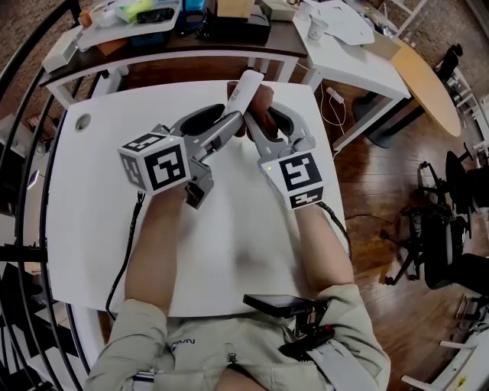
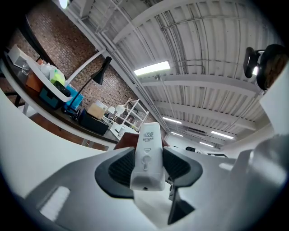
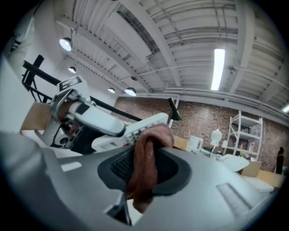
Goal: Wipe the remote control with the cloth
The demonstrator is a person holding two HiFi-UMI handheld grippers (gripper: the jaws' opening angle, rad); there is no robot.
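Clamping remote control [image 2: 148, 153]: left gripper [image 2: 149, 168] | pinching cloth [image 3: 146, 160]: right gripper [image 3: 145, 169] | cloth largely hidden overhead

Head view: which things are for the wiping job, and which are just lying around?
For the job:
remote control, held in the left claw
brown cloth, held in the right claw

Just lying about:
white cup on the far desk
cardboard box
office chair

One remote control [image 2: 149, 153], one cloth [image 3: 145, 162], two grippers [image 1: 231, 124] [image 1: 263, 128]
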